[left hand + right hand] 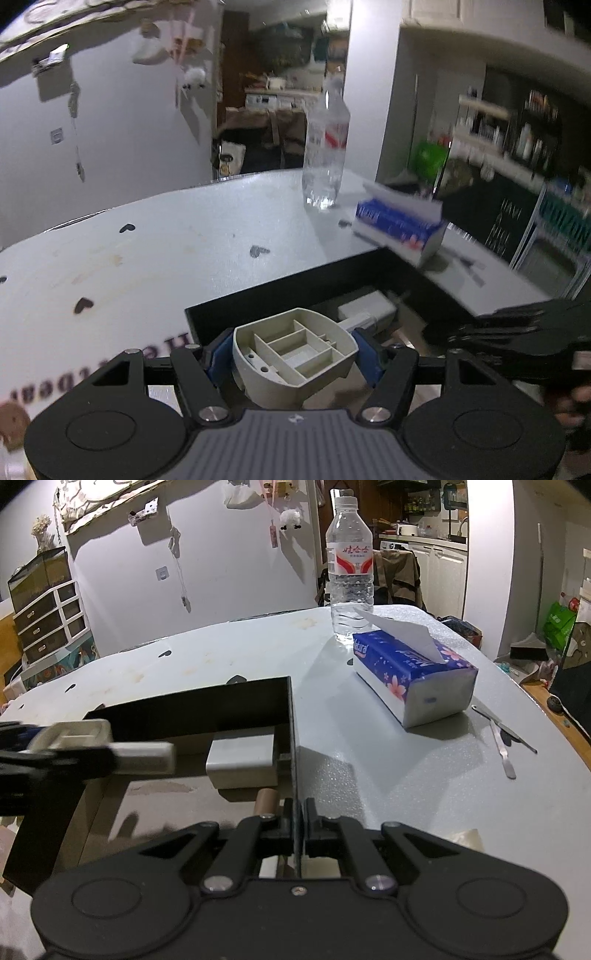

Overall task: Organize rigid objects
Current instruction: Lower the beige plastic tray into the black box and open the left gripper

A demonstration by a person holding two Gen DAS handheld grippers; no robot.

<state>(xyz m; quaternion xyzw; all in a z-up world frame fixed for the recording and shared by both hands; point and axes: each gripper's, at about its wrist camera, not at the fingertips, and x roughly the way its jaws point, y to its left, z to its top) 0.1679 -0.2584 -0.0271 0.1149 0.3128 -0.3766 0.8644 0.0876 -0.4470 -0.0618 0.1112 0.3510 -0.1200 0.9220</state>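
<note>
My left gripper [293, 360] is shut on a grey plastic ribbed part with a white handle [295, 354] and holds it over the open black box [258, 306]. In the right wrist view the same part [110, 755] hangs above the box from the left. My right gripper [297, 821] is shut on the box's right wall [293, 738]. A white block [242, 758] and a brown cylinder [266, 800] lie inside the box. The right gripper also shows in the left wrist view [517, 339].
A water bottle [351, 565] stands at the table's far side. A blue tissue pack [413, 672] lies to the right of the box. Metal tweezers [502, 738] lie near the right edge. The table [369, 775] is white foam.
</note>
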